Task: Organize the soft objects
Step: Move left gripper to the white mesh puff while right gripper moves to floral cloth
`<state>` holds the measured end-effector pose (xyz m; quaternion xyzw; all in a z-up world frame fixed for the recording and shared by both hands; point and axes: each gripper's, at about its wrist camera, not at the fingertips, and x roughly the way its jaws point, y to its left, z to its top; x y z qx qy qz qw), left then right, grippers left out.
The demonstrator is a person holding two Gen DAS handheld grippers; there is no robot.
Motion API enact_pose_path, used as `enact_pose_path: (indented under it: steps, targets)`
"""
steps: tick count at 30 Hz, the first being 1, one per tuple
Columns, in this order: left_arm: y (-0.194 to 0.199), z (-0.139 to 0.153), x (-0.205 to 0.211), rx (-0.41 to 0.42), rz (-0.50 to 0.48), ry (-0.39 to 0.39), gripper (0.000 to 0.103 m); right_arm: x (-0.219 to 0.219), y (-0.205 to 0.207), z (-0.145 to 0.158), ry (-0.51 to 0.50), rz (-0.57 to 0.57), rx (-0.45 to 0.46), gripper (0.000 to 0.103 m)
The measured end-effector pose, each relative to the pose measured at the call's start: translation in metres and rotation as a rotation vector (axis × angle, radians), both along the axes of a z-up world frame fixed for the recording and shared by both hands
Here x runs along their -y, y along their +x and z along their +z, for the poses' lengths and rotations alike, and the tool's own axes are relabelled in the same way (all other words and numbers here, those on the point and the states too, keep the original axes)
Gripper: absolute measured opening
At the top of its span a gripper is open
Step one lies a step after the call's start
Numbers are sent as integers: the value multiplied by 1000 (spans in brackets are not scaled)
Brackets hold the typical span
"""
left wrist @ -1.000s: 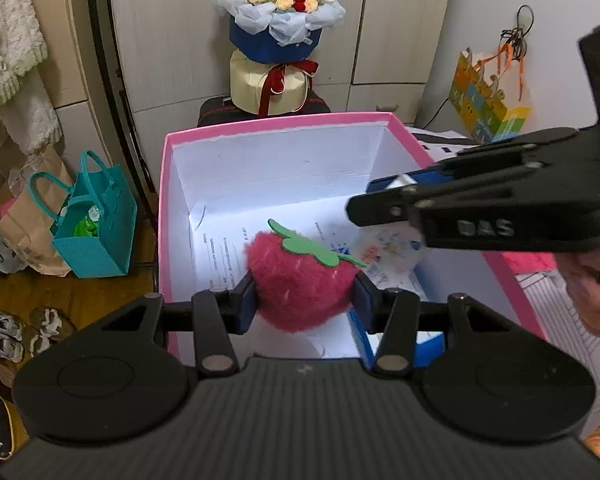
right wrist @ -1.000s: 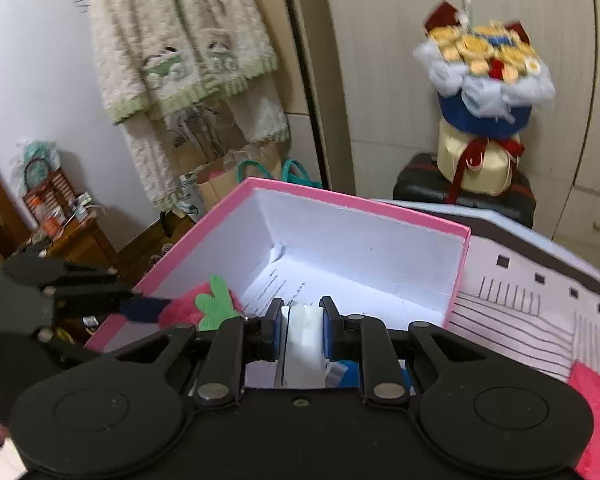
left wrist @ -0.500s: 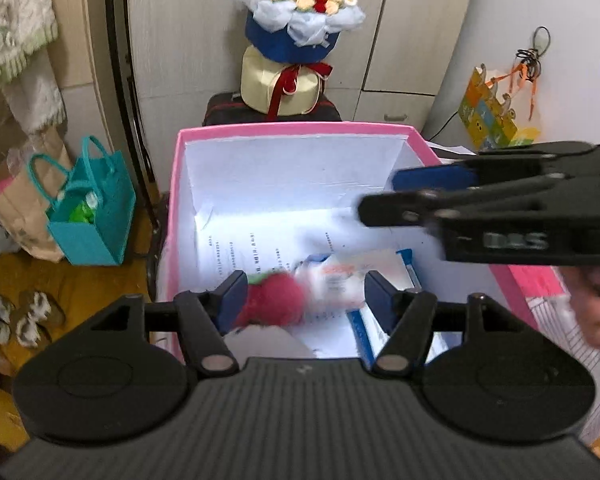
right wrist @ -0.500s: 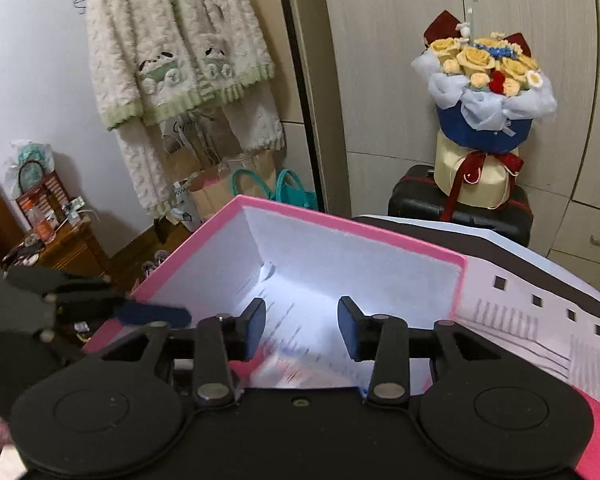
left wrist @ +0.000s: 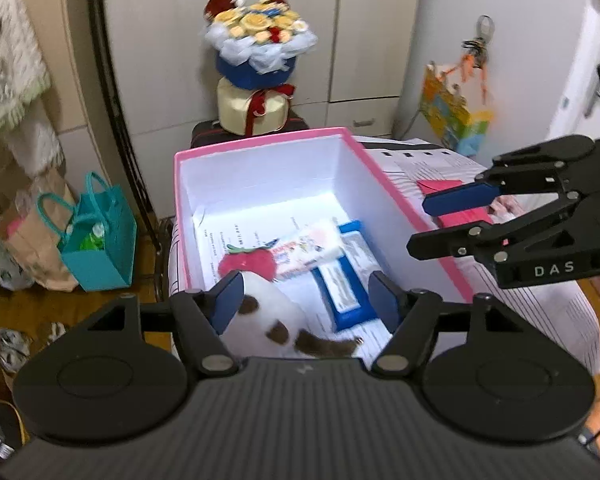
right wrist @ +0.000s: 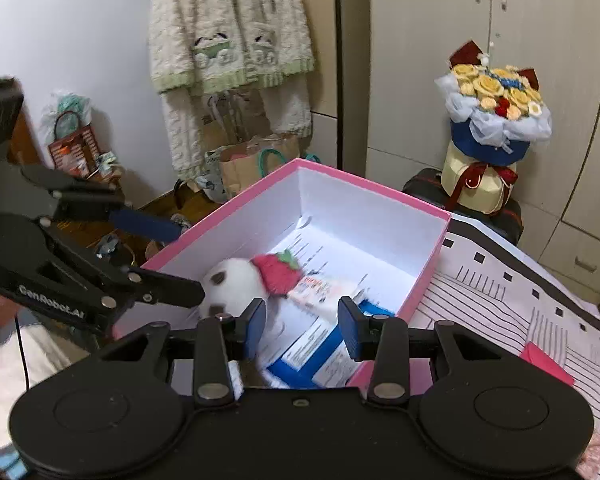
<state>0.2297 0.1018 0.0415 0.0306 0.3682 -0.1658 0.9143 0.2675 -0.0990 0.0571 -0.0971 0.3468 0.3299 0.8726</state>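
A pink box [left wrist: 260,145] with white walls holds a red plush strawberry [left wrist: 250,264], a white tissue pack [left wrist: 312,246], a blue wipes pack [left wrist: 346,276] and a white plush with brown spots [left wrist: 268,320]. My left gripper [left wrist: 306,300] is open and empty above the box's near end. My right gripper [right wrist: 302,322] is open and empty above the box [right wrist: 364,184]; it shows at the right of the left wrist view [left wrist: 440,224]. The strawberry [right wrist: 278,272], white plush [right wrist: 230,284] and tissue pack [right wrist: 326,290] lie inside.
A flower bouquet [left wrist: 256,64] stands on a dark case behind the box. A teal bag [left wrist: 98,248] and paper bags sit on the floor at left. The box rests on a striped sheet [right wrist: 512,292] with a pink card [right wrist: 546,362]. A fluffy garment [right wrist: 228,40] hangs on the wall.
Both grippers opened and pulled back and up. The strawberry left my left gripper and the tissue pack left my right gripper; both now lie in the box.
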Motion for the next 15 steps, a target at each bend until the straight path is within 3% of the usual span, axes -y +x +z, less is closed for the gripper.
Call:
enact_pose_path:
  steps: [9, 15]
  targets:
    - [-63, 22, 21, 73, -75, 90, 75, 22, -60, 18, -5, 23, 65, 46]
    - [-98, 34, 32, 122, -103, 103, 75, 32, -96, 27, -66, 31, 136, 54]
